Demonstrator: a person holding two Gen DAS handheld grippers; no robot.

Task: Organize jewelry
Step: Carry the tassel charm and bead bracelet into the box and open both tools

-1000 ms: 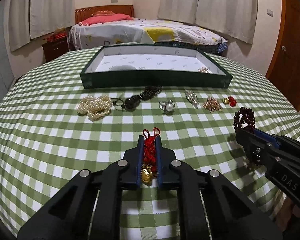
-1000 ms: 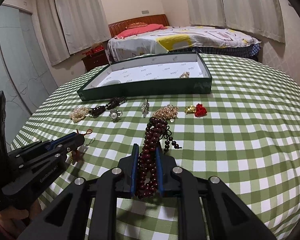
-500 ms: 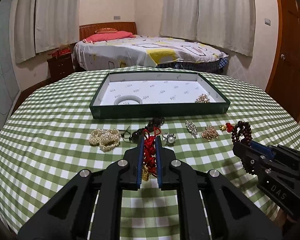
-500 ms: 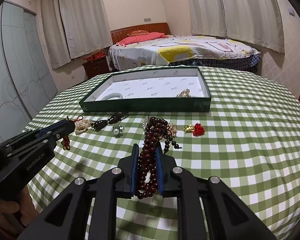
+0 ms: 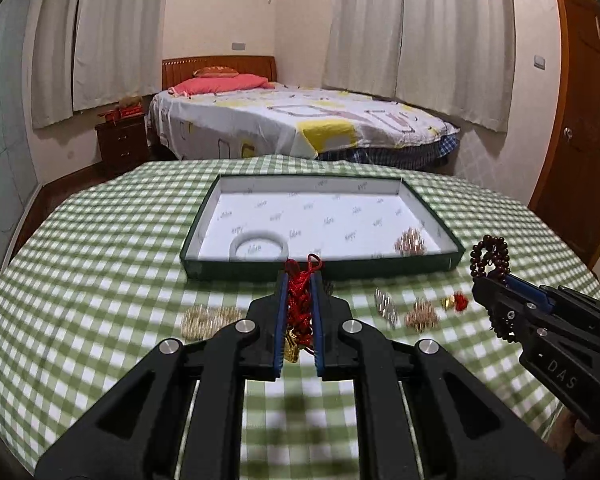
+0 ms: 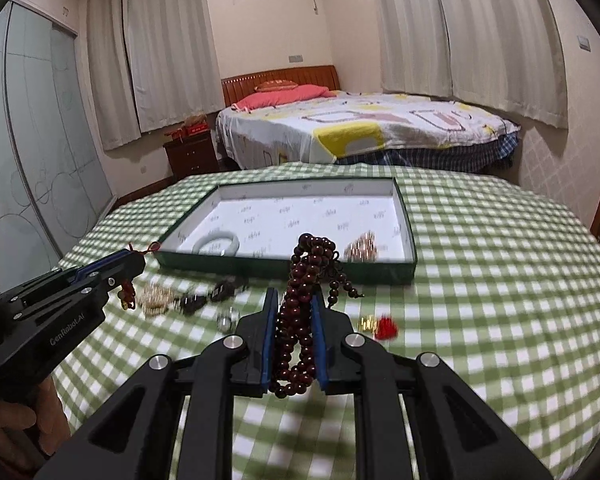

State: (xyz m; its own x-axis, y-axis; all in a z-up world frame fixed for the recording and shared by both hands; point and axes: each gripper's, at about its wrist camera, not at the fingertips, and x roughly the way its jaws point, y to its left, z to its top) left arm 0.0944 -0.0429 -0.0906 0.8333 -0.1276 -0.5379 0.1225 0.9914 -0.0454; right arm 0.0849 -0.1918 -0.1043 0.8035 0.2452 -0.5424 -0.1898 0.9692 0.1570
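Note:
My left gripper (image 5: 299,280) is shut on a red knotted cord charm with a gold pendant (image 5: 298,308), held above the table in front of the green tray (image 5: 320,270). My right gripper (image 6: 294,298) is shut on a dark red bead bracelet (image 6: 300,312), also raised; it also shows in the left wrist view (image 5: 490,258). The tray's white floor holds a pale bangle (image 5: 259,245) and a gold sparkly piece (image 5: 410,242). The left gripper shows at the left of the right wrist view (image 6: 138,258).
On the green checked tablecloth (image 5: 100,280) before the tray lie a pearl-gold cluster (image 5: 208,318), a silver brooch (image 5: 386,306), a gold brooch (image 5: 420,314), a small gold and red piece (image 5: 456,301), dark beads (image 6: 208,296) and a pearl ring (image 6: 226,318). A bed stands behind.
Both grippers have risen from the table with their pieces and moved closer to the tray. The tray's inside now shows more fully.

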